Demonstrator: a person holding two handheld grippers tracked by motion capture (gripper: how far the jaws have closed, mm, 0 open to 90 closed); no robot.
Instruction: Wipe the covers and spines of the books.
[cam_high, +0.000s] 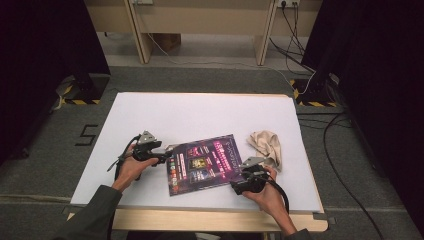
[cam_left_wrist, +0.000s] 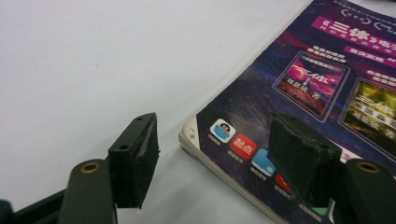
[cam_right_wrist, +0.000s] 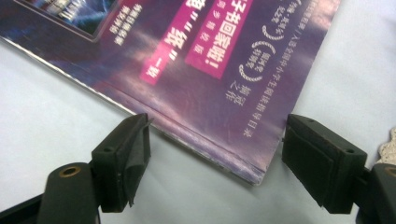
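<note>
Magazine (cam_high: 202, 162) flat on white counter (cam_high: 165, 112), left gripper (cam_high: 165, 159) wide open straddling its near corner, right gripper (cam_high: 239, 186) wide open around the opposite corner, neither gripping; risk: thin cover alone pinched, tearing or peeling open on lift.

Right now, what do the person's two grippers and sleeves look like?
Both are black handheld units. The left gripper and right gripper each carry a grey three-cornered plate on top and trail a black cable. In the gripper views, each has two blocky black jaws with dark pads, small screw holes and a brass-coloured pivot bushing on each arm. The left sleeve is dark grey-green.
</note>
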